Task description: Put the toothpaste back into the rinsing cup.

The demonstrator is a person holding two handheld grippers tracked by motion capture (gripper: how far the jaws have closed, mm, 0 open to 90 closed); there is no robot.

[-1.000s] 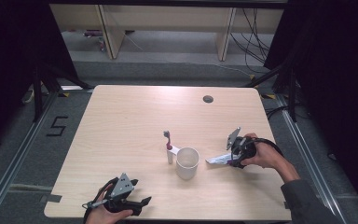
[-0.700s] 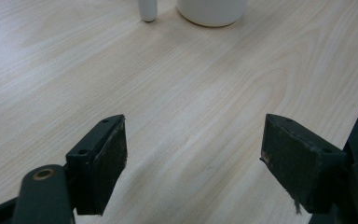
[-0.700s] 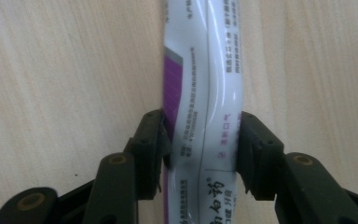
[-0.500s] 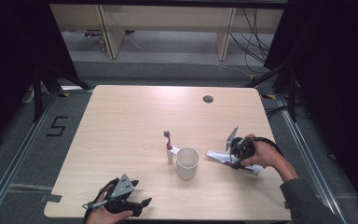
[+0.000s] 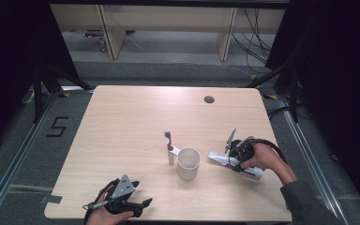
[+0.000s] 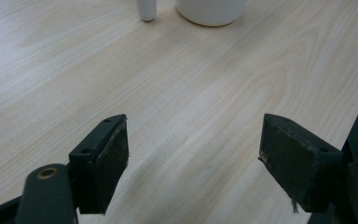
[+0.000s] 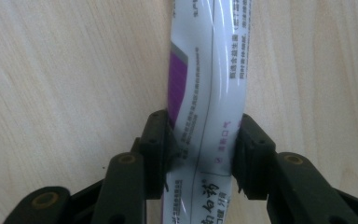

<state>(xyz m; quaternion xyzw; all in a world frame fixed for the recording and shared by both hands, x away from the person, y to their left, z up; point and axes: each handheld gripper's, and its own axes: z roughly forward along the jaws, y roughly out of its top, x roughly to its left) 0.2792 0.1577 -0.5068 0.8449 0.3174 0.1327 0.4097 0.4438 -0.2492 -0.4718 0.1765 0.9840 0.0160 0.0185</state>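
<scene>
At the near left edge of the table [image 5: 122, 122] our left gripper [image 5: 138, 205] rests with jaws spread wide, empty. Past the cup [image 5: 188, 163], the toothpaste tube [image 7: 207, 84] lies flat, its length running straight between our right gripper [image 7: 200, 149] jaws, which have just been closing and now pinch its sides.

Not much readable here. There's a "5" marked in dark tape on the grey floor [image 5: 58, 127] left of the table. The white and purple tube [image 7: 208, 88] has printing running along it: big Chinese characters near the bottom that look like 白药, plus a small purple label and columns of tiny grey Chinese print, too small to make out.
</scene>
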